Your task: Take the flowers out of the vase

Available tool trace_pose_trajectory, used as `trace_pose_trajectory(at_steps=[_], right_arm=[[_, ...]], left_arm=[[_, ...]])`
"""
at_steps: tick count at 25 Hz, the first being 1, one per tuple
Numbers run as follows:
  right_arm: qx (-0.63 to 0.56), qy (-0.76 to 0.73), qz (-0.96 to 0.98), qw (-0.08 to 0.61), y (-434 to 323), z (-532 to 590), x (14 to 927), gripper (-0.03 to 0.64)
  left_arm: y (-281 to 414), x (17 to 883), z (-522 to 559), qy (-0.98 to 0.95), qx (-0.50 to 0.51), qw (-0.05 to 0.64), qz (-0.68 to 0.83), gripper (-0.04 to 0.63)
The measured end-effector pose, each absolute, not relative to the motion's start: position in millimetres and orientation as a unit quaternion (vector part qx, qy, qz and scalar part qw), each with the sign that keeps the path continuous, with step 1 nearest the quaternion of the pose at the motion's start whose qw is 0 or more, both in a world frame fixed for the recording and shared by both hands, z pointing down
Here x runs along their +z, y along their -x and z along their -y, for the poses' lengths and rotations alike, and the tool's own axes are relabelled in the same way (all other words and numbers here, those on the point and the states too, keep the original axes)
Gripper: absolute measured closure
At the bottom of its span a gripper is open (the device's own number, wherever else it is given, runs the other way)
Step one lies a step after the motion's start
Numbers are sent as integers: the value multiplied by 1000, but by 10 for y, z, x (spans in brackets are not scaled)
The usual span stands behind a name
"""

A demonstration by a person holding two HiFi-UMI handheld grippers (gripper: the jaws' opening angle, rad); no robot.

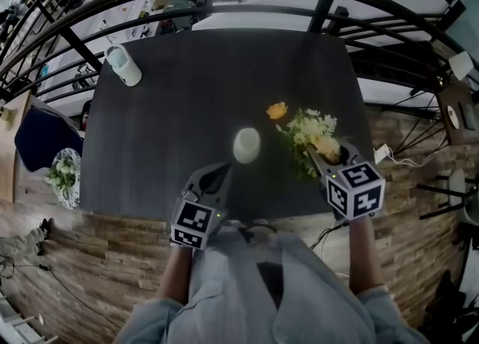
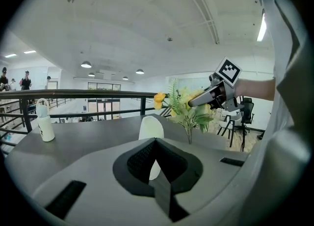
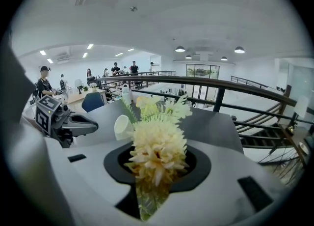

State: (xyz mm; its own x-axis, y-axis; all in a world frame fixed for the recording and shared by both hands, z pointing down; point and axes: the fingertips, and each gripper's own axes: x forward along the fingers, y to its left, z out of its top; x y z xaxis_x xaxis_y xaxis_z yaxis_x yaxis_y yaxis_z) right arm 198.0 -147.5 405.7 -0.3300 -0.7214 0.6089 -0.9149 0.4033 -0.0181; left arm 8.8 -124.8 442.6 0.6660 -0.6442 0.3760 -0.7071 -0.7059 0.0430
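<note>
Open office mezzanine: black railing (image 2: 98,93), desks (image 3: 78,95), office chair (image 2: 244,113), ceiling lamps (image 3: 180,49).

table (image 1: 165,133): dark matt, faint grain | vase (image 1: 246,144): white, smooth, matt | railing (image 2: 98,93): black metal | flowers (image 1: 314,134): matt (cloth-like petals)

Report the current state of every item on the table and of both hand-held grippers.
Flowers: out of the vase, held to its right.
White vase: upright on the table, no flowers in it.
Right hand-held gripper: shut on the flowers' stems.
Left hand-held gripper: jaws apart at the vase's base; unclear whether they press on it.
White bottle: upright near the table's far left corner.
</note>
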Motion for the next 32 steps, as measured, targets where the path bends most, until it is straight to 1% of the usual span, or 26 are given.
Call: trace_pose_trajectory(at_steps=[11,32], right_arm=[[183,-524,789,263,-2053,1749,4188,492],[216,-501,783,299,-1984,2001,4913,492]], left_arm=[[-57,4404,1248,-905,170,93,379,595],[150,4407,1235,-885,171,105,421,595]])
